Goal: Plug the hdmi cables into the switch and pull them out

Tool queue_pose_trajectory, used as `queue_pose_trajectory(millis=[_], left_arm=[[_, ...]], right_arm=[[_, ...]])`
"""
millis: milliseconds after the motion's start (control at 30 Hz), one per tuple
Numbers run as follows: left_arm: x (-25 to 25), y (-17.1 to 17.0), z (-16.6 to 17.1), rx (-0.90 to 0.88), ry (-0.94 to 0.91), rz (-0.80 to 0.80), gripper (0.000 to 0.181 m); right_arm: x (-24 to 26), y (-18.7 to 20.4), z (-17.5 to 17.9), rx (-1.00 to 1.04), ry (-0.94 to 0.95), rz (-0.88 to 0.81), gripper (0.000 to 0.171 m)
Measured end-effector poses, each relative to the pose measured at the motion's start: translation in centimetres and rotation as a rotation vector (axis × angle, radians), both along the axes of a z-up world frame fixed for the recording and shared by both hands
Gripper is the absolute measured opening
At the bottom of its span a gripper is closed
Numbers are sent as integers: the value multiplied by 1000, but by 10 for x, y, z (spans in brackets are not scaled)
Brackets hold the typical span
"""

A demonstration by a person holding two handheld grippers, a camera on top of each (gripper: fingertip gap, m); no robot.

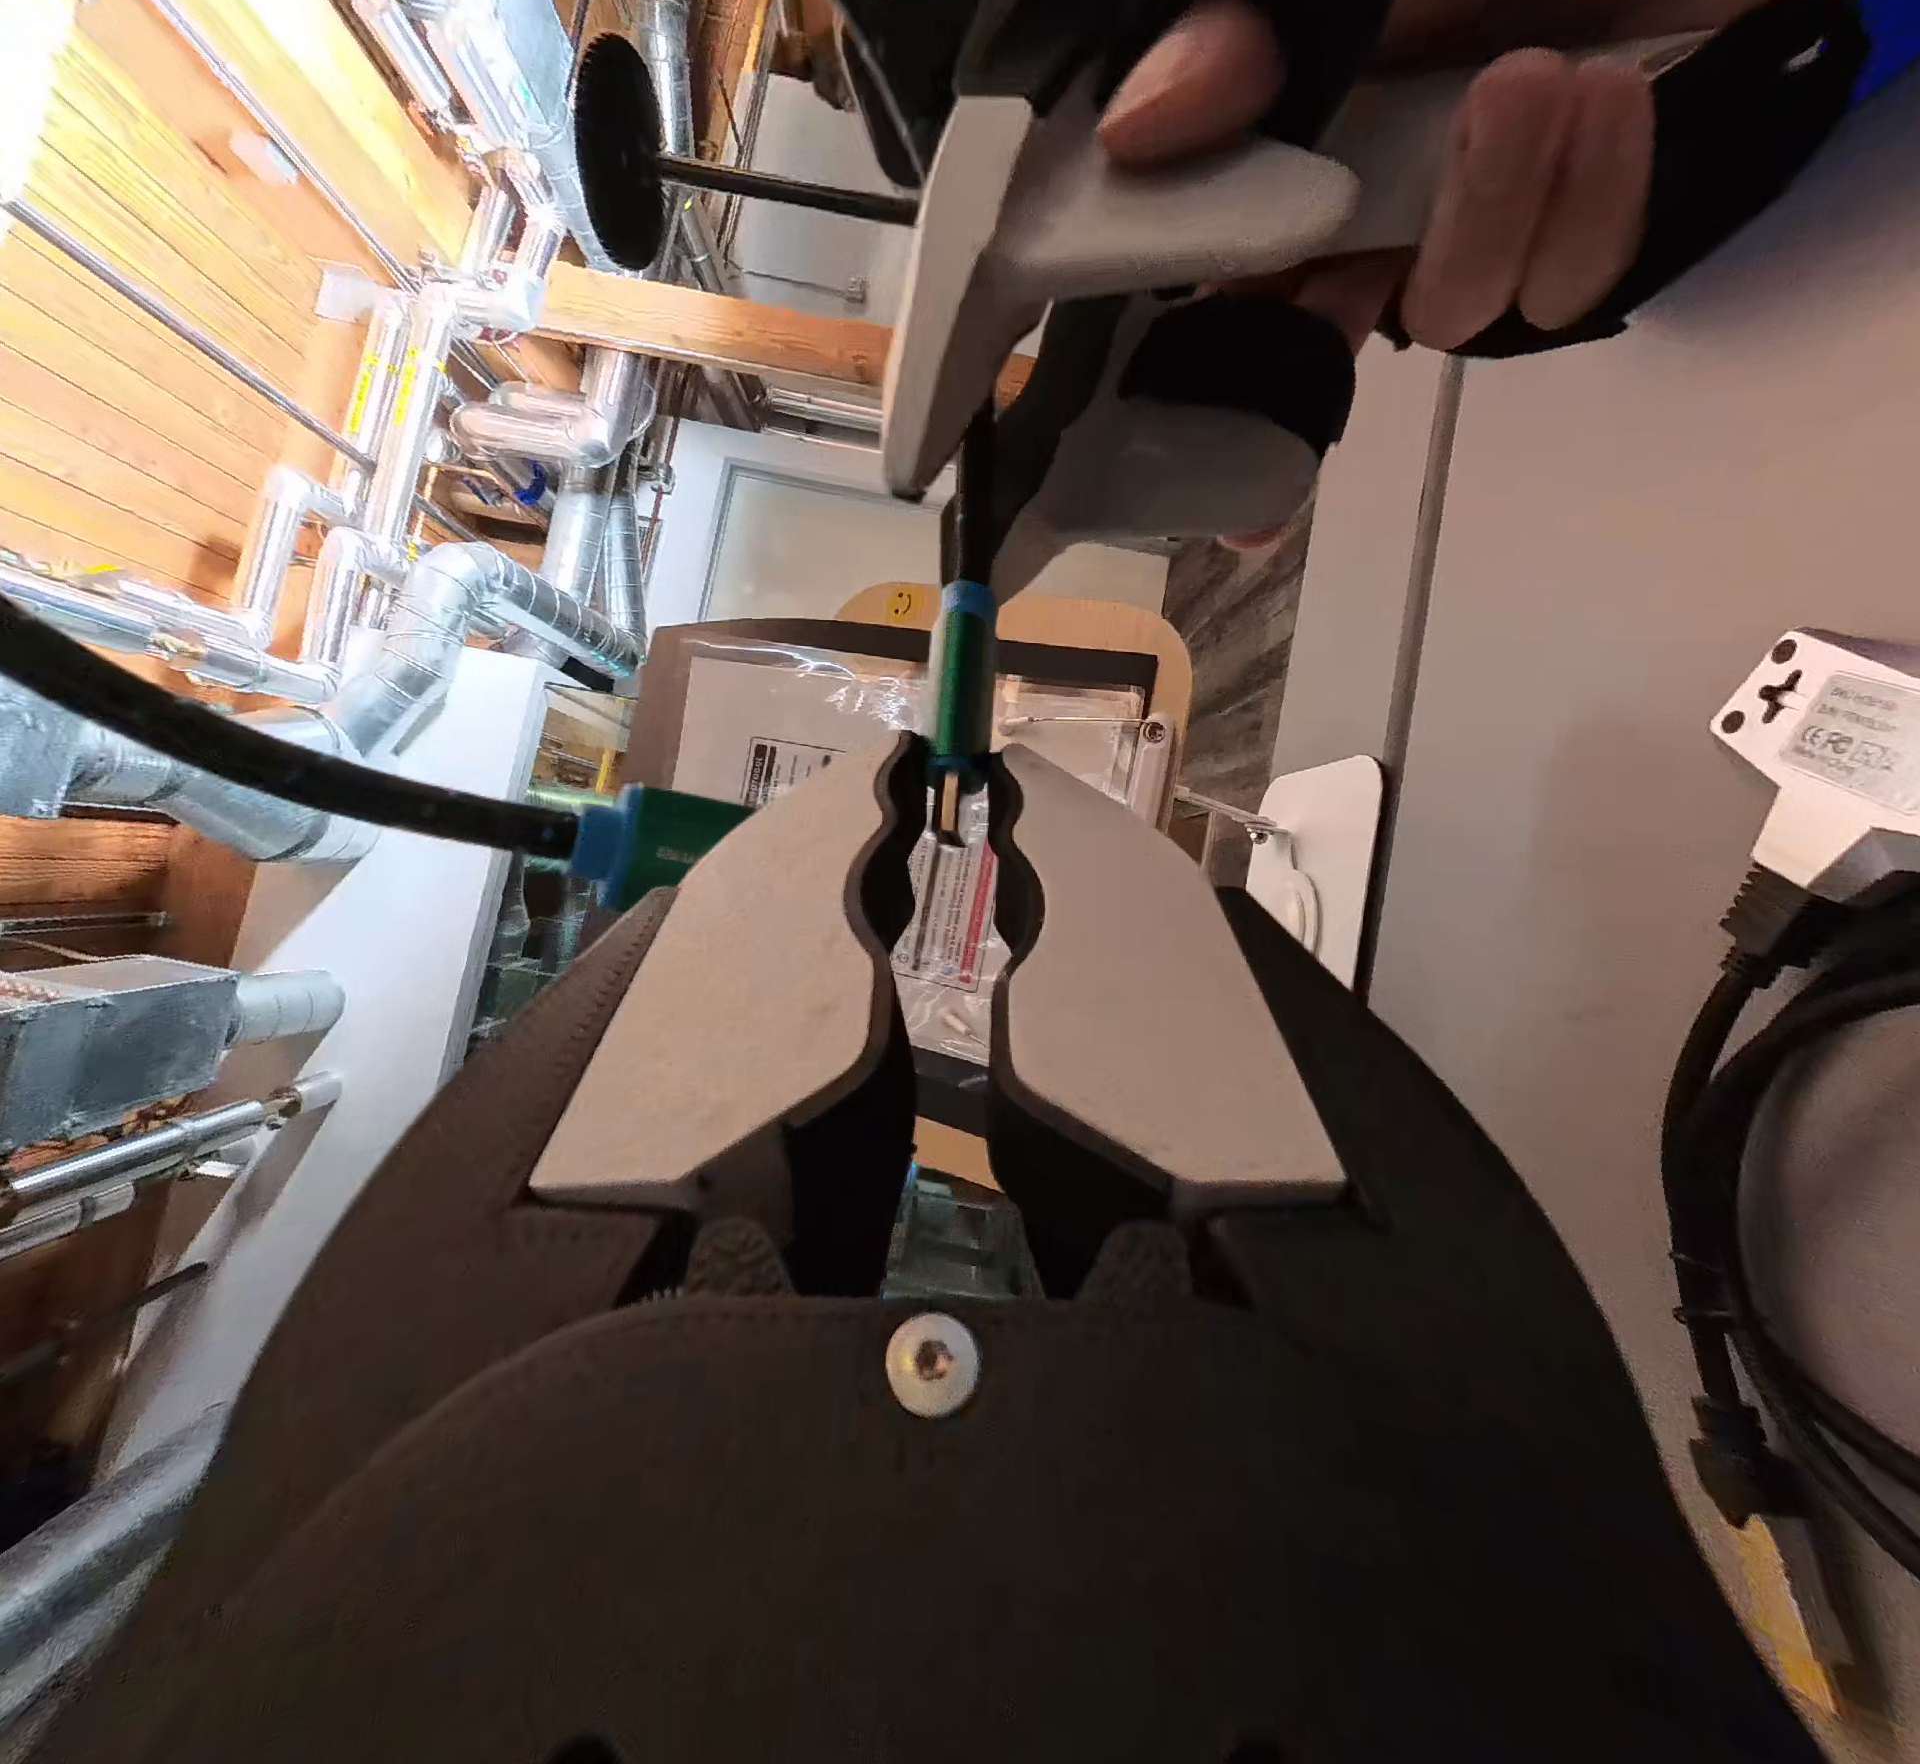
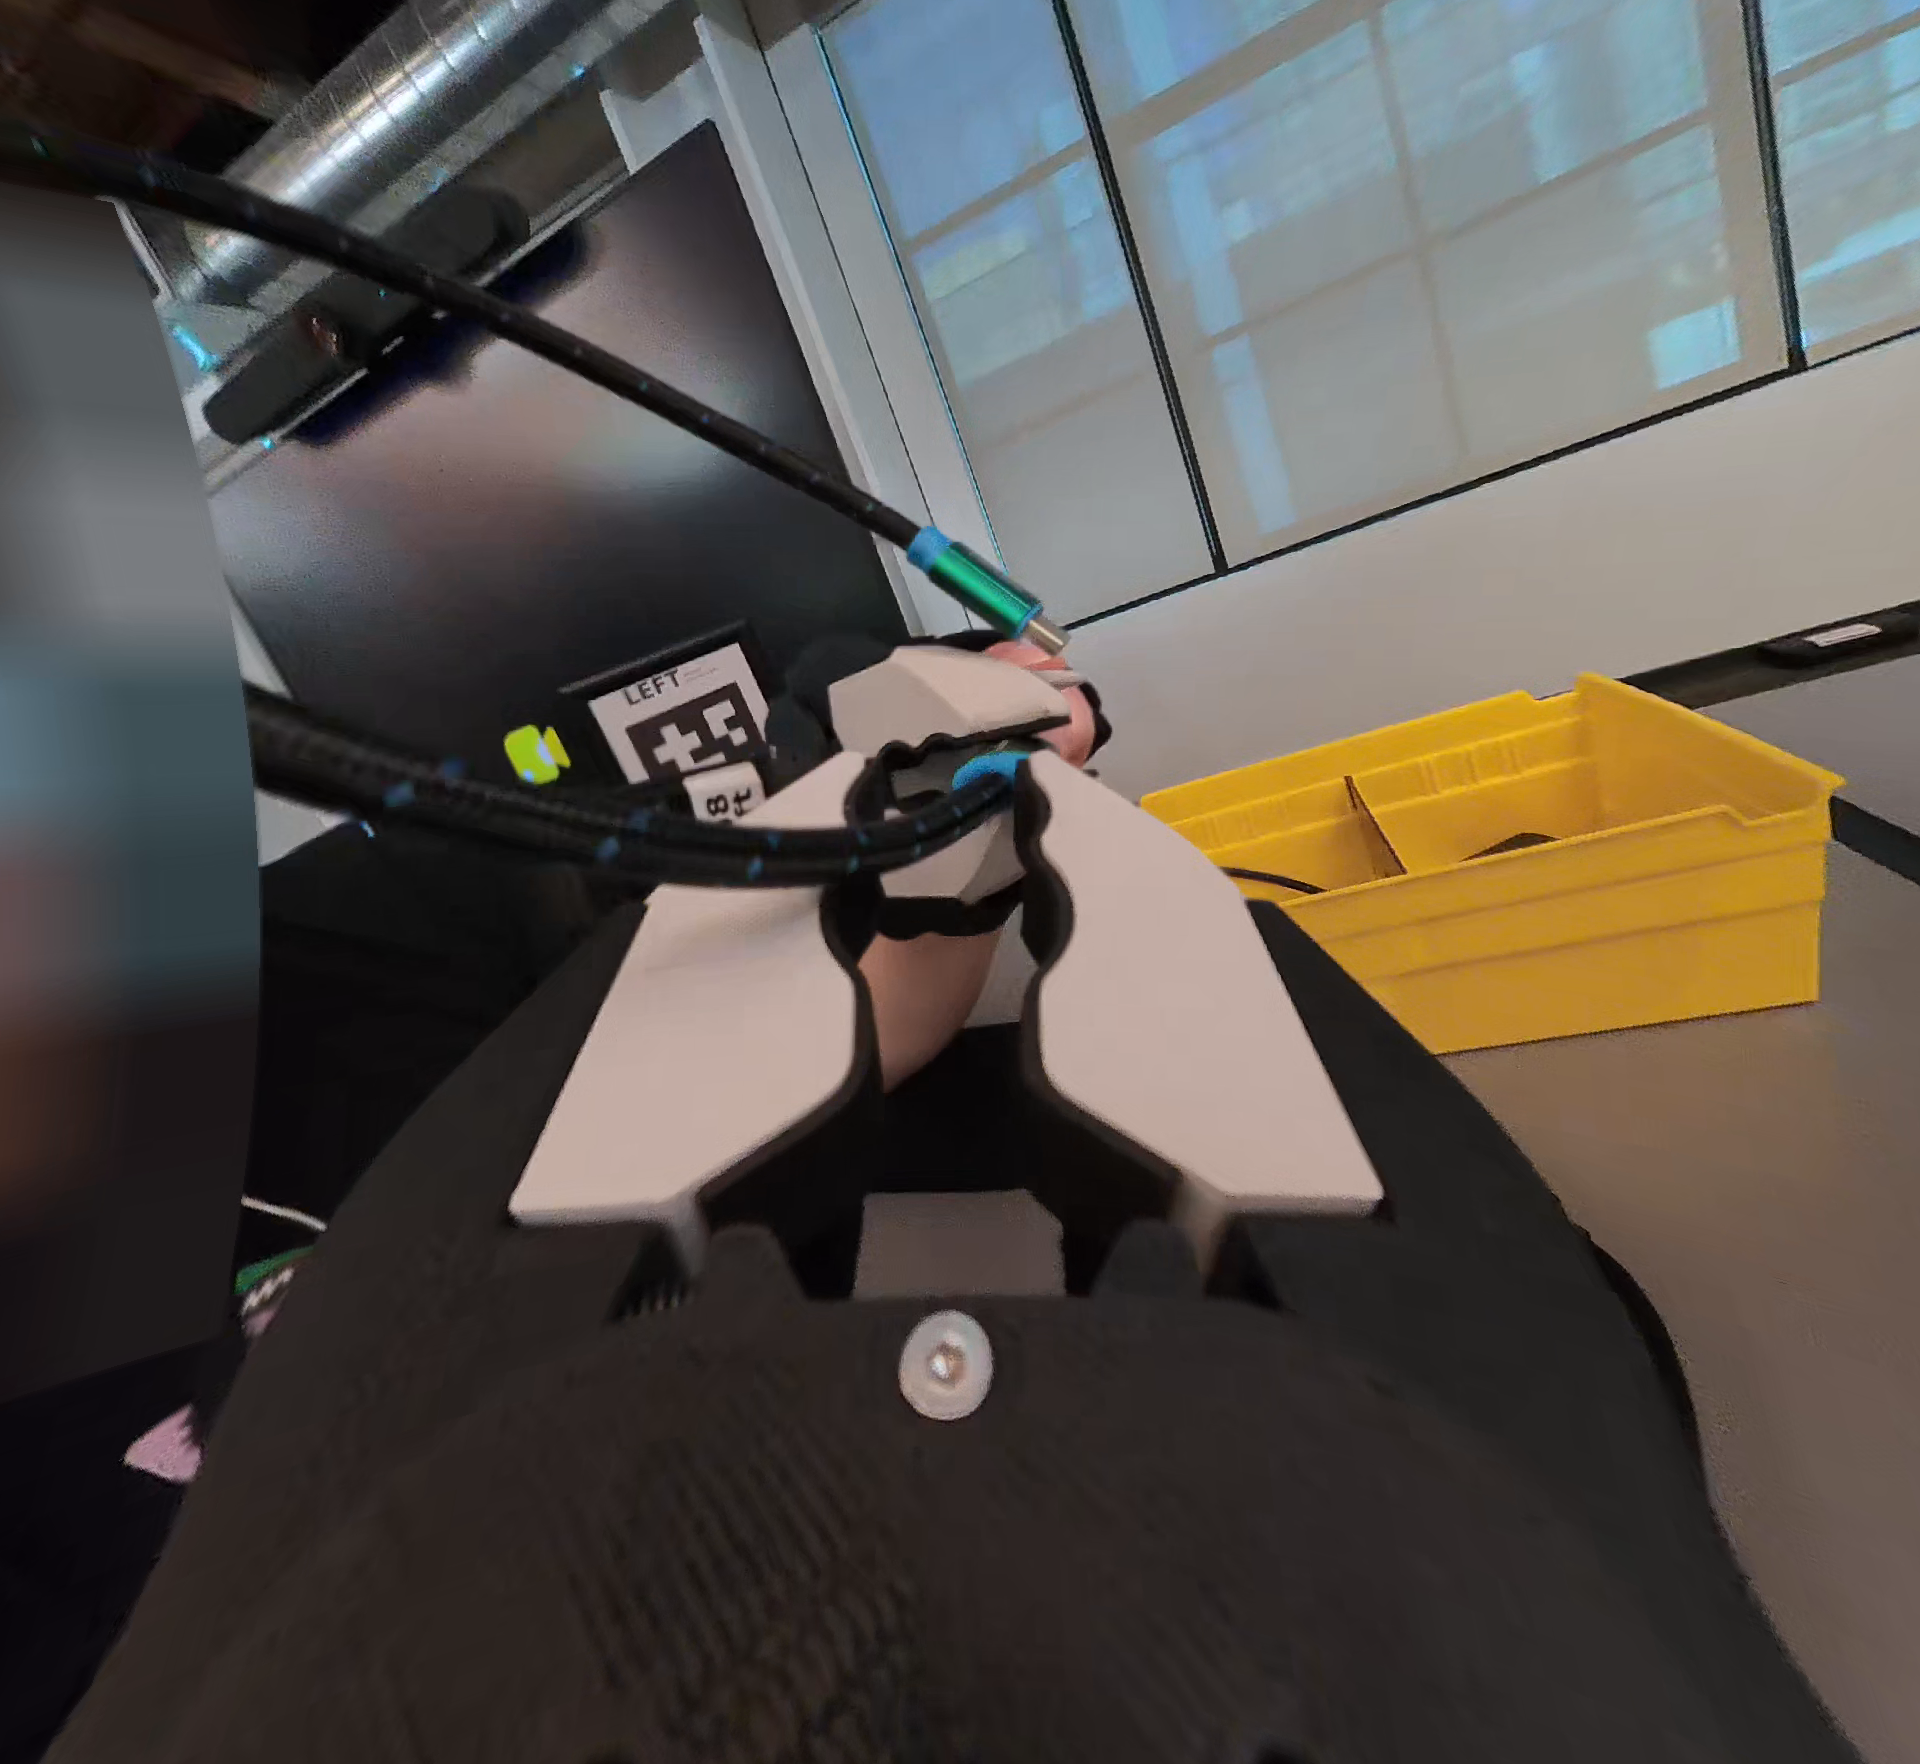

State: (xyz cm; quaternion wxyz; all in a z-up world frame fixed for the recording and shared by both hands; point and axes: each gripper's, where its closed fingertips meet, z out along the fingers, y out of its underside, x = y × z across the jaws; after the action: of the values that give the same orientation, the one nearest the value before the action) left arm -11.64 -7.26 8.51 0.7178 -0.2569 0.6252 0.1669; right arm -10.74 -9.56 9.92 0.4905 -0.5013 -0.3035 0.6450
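In the left wrist view, a green HDMI plug (image 1: 952, 696) stands upright with its metal end between my left gripper's (image 1: 951, 779) nearly closed tips. Its black cable runs up into my right gripper (image 1: 977, 478), held by a gloved hand. A second green plug (image 1: 665, 847) on a black cable lies just outside the left finger. The silver-white switch (image 1: 1829, 758) lies at the right with black cables (image 1: 1725, 1143) in it. In the right wrist view, my right gripper (image 2: 956, 784) is shut on the braided cable (image 2: 623, 841) at its blue collar (image 2: 987, 769). The second plug (image 2: 987, 597) hangs free above.
A yellow divided bin (image 2: 1558, 883) stands on the grey table (image 2: 1662, 1247) at the right. A dark monitor (image 2: 520, 519) stands behind the left gripper. Windows fill the back wall. A plastic-wrapped box (image 1: 810, 727) stands ahead of the left gripper.
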Motion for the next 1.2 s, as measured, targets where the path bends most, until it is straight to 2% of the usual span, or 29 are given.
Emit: queue_pose_trajectory(millis=[167,367,567,800,1200], left_arm=[[-3,-5,4,7,8,-21,10],[-2,-6,4,10,19,-26,10],[0,-3,-2,25,52,-13,10],[1,-2,-5,29,66,-10,10],[1,-1,-7,53,82,3,10]], right_arm=[[-3,-4,-9,78,-129,-28,18],[-1,0,-1,144,-102,-124,17],[-3,-1,-7,243,-173,-167,18],[-3,4,-10,321,-254,-270,10],[-3,7,-14,301,-304,-292,13]])
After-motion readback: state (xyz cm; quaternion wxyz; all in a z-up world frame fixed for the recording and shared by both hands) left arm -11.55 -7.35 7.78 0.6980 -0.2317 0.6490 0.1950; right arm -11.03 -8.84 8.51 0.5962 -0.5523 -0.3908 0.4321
